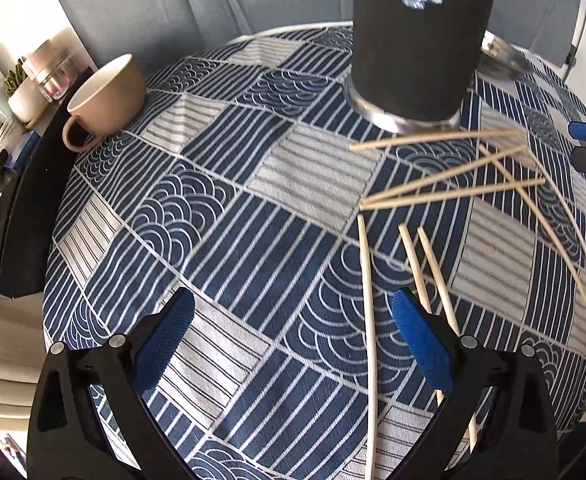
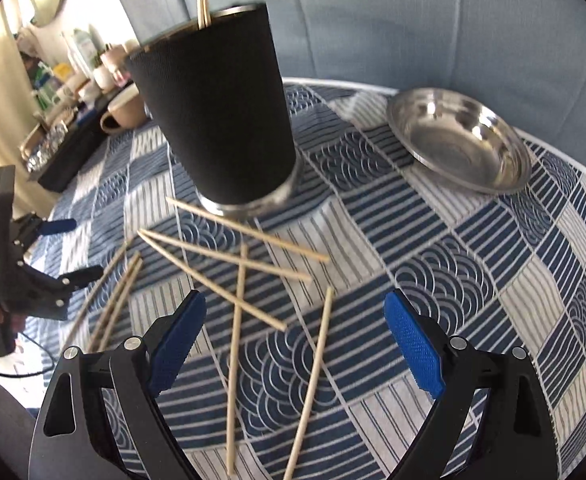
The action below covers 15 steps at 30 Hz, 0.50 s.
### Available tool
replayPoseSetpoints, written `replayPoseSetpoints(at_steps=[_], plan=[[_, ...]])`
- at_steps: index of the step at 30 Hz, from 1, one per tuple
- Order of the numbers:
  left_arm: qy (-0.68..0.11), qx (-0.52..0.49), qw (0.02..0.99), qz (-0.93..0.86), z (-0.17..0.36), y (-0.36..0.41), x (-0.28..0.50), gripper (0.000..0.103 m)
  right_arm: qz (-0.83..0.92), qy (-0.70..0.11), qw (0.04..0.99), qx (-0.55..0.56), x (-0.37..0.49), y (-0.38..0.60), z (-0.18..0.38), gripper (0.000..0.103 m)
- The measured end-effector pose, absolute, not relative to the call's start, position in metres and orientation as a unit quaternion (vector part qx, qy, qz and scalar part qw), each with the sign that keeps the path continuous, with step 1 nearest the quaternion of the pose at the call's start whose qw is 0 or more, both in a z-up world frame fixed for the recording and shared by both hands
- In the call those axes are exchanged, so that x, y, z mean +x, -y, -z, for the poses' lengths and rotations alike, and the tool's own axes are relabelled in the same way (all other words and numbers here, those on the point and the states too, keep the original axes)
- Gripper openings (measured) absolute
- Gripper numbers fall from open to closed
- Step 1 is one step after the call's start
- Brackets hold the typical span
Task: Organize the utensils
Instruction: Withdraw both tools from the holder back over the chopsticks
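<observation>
Both wide apart and empty, the left gripper [image 1: 293, 328] and right gripper [image 2: 295, 332] hover over scattered chopsticks [image 2: 237, 320]. Two more stand in the black cup [image 2: 217, 120].

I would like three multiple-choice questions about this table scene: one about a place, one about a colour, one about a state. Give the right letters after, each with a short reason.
1. Where is the steel dish relative to the black cup, in the right wrist view?
A. to its right
B. inside it
C. under it

2. What colour is the mug at the cloth's edge?
A. red
B. beige
C. green

3. How is the right hand-held gripper?
A. shut on a chopstick
B. open, holding nothing
C. shut on the cup

Answers:
1 A, the dish lies apart on the cloth, right of the cup.
2 B, its wall is beige.
3 B, its blue pads stand wide apart above loose chopsticks.
</observation>
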<state>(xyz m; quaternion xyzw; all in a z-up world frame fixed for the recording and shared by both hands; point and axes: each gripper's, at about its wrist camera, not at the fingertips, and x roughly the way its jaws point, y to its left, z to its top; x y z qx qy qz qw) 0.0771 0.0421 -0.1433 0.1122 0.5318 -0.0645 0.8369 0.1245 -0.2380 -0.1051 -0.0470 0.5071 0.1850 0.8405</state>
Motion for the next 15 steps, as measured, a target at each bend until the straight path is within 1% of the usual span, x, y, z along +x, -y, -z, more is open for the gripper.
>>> replayPoseSetpoints(at_steps=[7, 9, 10, 12, 14, 15], plan=[[-0.555, 0.120, 0.821, 0.060, 0.152, -0.042, 0.075, 0.097, -0.158, -0.543, 0.822, -0.059, 0.118, 0.246, 0.123, 0.084], [-0.559, 0.113, 0.819, 0.062, 0.152, -0.043, 0.076, 0.097, -0.152, -0.560, 0.812, -0.058, 0.118, 0.250, 0.128, 0.076], [-0.562, 0.109, 0.817, 0.062, 0.152, -0.044, 0.077, 0.097, -0.146, -0.569, 0.807, -0.058, 0.119, 0.252, 0.131, 0.074], [-0.573, 0.093, 0.812, 0.064, 0.154, -0.046, 0.080, 0.097, -0.134, -0.596, 0.790, -0.047, 0.122, 0.257, 0.139, 0.064], [-0.581, 0.082, 0.807, 0.066, 0.154, -0.048, 0.082, 0.096, -0.127, -0.612, 0.780, -0.039, 0.122, 0.259, 0.143, 0.059], [-0.584, 0.079, 0.805, 0.068, 0.154, -0.049, 0.082, 0.094, -0.123, -0.618, 0.776, -0.041, 0.123, 0.258, 0.144, 0.057]])
